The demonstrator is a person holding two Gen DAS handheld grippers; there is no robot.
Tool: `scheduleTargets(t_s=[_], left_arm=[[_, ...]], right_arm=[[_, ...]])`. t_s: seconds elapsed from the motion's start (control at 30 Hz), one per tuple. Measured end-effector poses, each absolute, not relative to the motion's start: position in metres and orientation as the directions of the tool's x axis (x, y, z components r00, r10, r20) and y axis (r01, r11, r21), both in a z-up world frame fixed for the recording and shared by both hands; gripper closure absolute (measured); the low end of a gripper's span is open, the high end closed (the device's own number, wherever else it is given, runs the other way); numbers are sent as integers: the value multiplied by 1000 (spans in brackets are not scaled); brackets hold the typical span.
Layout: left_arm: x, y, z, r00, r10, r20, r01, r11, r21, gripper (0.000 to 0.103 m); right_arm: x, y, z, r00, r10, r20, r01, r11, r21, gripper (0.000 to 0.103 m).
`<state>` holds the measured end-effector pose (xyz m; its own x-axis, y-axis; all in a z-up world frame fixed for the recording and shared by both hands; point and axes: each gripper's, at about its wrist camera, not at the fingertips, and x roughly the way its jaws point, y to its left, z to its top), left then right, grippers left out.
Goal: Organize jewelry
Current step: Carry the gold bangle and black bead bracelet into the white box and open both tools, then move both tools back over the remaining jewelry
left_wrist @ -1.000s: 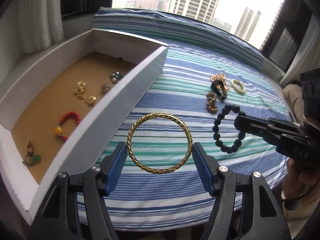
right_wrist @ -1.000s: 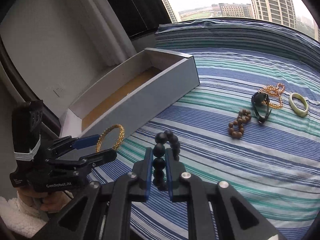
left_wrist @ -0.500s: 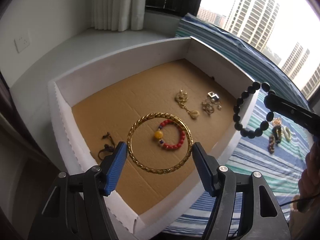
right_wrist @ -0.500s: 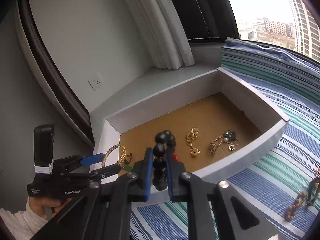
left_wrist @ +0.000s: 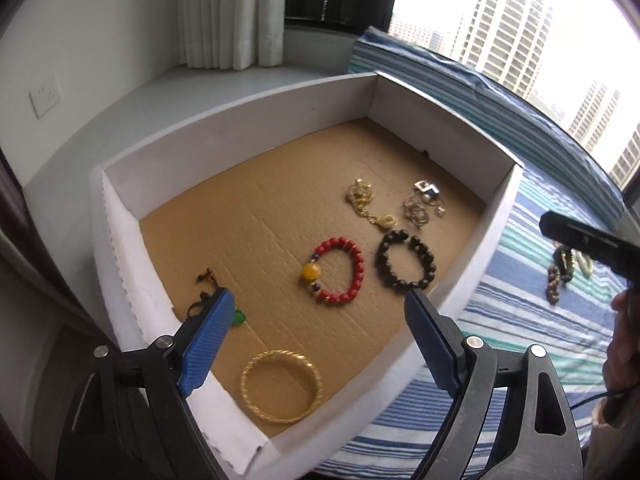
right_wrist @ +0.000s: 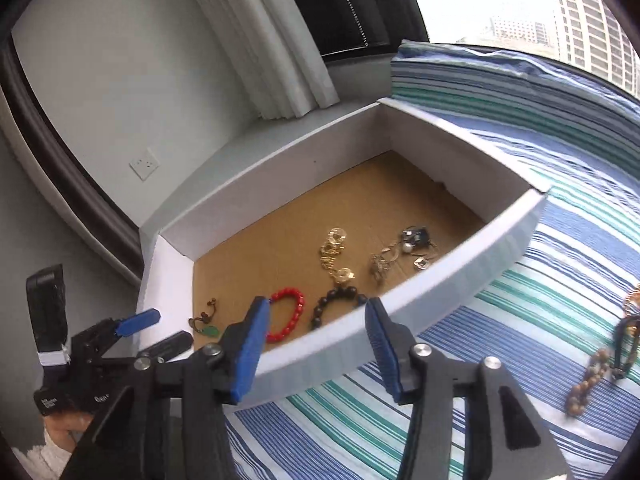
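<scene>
A white box with a brown cardboard floor fills both views. The gold bangle lies flat on that floor near the front wall. My left gripper hangs above it, jaws opening, with nothing between the blue pads. The black bead bracelet lies on the floor beside a red bead bracelet. In the right wrist view the black bead bracelet shows partly behind the box wall. My right gripper is opening and holds nothing. The left gripper appears at lower left.
The box also holds a gold chain, silver pieces and a green pendant. On the striped cloth to the right lie brown beads, a black clip and a pale green ring.
Both grippers swung from the striped cloth to over the box and opened. The gold bangle and the black bead bracelet left the jaws and now lie on the box floor.
</scene>
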<state>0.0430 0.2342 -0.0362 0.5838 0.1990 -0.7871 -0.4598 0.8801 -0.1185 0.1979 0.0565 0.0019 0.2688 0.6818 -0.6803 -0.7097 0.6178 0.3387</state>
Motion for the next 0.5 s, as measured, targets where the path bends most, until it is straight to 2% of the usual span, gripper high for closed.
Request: scheduleTargets(t_s=[0.03,0.2,0.33,0.5], left_arm=[[46,223,-33,600,191,-777,-439,891,-120,10],[72,156,-37,649,78,-757,-287,946,-148,8],[101,93,-62,616,-33,-787,-168,971,-172,8],[135,16,-89,563,-100,-821,-41,988,-148,8]], right_arm=[[194,43,3,302,661,-687,-701,642,309,44],[182,-47,-22,447,524,-725,-605,774,187,43],[187,-146,-66,528,346,-776,-420,900,116,43],[197,-265,-128,541,138,-830,-166,985,56,43]])
